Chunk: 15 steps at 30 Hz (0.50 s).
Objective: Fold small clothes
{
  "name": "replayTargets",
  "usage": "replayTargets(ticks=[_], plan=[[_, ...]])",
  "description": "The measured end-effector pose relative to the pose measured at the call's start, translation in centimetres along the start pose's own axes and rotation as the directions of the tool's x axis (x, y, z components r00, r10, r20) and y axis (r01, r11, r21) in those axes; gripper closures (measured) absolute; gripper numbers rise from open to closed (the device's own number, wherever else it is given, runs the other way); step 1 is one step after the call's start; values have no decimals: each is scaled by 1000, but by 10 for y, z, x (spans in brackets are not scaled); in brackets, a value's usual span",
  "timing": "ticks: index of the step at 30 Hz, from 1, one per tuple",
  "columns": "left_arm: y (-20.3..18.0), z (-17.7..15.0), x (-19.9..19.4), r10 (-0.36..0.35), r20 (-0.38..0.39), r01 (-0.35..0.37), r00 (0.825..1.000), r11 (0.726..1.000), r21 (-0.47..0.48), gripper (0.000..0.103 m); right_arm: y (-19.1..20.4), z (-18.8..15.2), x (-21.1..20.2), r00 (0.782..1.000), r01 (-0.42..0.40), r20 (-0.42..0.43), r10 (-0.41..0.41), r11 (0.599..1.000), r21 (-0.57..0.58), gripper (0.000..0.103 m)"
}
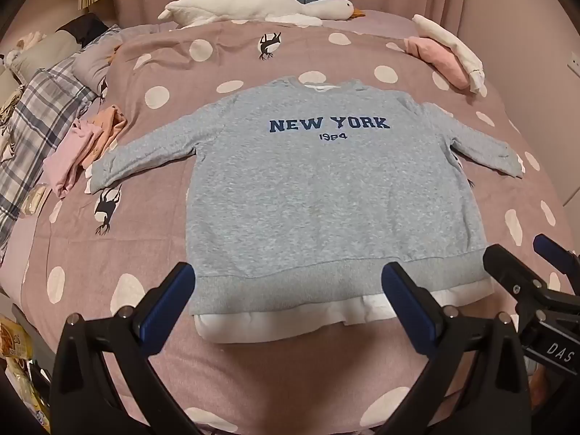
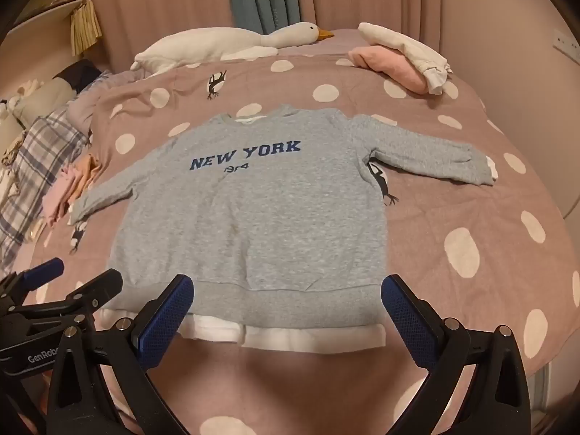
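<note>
Pink curtains back a bed [image 1: 90, 253] under a mauve cover with white polka dots, and a light grey-blue "NEW YORK" sweatshirt with a white layered hem [image 1: 326, 188] lies flat on it, face up, sleeves spread to both sides, just ahead of both pairs of fingers. The left gripper [image 1: 288, 304] hovers over the white hem with its blue-padded fingers [image 1: 166, 304] wide and nothing between them; the right gripper [image 2: 288, 308] sits beside it over the same hem, also wide and empty. Folding has not begun, I judge: the garment is laid out ready. The next move likely calls for each gripper to reach a sleeve or side edge and bring it inward. No containers show; folded pink clothes [image 1: 76, 152] lie far left of the fingers, a white plush goose [image 1: 253, 5] beyond
</note>
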<state>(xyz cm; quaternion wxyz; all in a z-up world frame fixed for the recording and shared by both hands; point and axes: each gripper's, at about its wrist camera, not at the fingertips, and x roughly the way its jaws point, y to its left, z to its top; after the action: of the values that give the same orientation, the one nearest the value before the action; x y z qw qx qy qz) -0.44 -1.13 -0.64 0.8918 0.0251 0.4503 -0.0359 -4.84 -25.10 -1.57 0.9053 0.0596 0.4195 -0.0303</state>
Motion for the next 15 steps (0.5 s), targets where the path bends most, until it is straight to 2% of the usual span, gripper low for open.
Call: replayTargets(ticks=[15], plan=[[0, 1, 0, -2, 1, 2, 1000, 1000, 0, 0, 0, 0, -1, 1000, -5, 0, 5, 1000, 4, 1]])
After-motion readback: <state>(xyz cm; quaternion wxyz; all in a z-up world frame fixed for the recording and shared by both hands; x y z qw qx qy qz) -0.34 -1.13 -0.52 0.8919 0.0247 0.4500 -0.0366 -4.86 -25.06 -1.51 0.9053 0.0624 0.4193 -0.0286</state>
